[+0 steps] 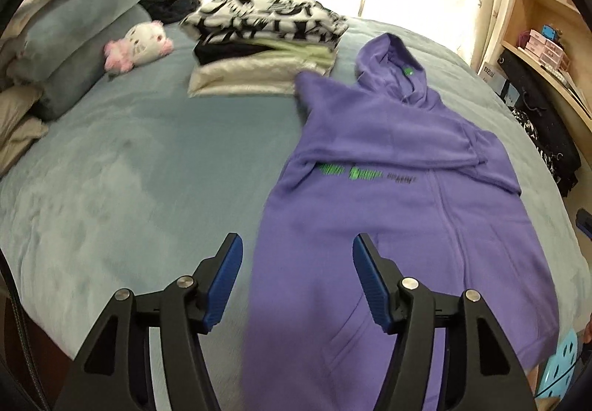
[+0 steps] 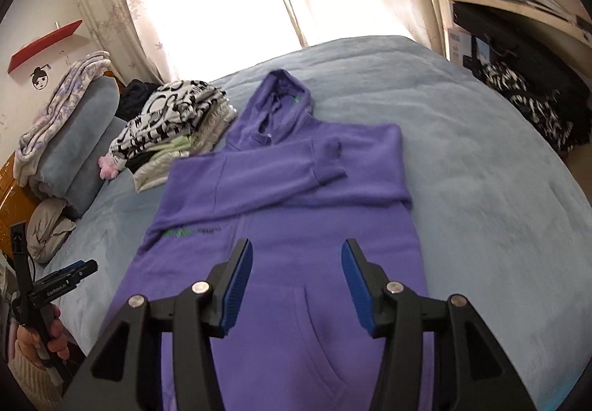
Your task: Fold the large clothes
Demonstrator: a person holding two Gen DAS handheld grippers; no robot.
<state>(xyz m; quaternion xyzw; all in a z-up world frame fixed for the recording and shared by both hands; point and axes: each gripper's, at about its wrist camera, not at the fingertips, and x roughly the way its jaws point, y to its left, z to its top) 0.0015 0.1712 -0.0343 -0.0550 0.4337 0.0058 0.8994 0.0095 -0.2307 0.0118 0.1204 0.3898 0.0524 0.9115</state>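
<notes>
A purple hoodie [image 1: 388, 166] lies face up on the blue-grey bed [image 1: 129, 170], hood toward the window, with both sleeves folded across its chest above green lettering. It also shows in the right wrist view [image 2: 296, 196]. My left gripper [image 1: 298, 259] is open and empty, above the hoodie's lower left edge. My right gripper [image 2: 297, 263] is open and empty, above the hoodie's belly near the front pocket. The left gripper also shows at the lower left of the right wrist view [image 2: 79, 270], held by a hand.
A stack of folded clothes [image 1: 266, 40] with a black-and-white patterned piece on top sits by the hoodie's left shoulder. A pink-and-white plush toy [image 1: 138, 44] and grey pillows [image 1: 85, 26] lie at the left. Wooden shelves [image 1: 547, 26] and dark clothing [image 2: 525, 103] stand to the right.
</notes>
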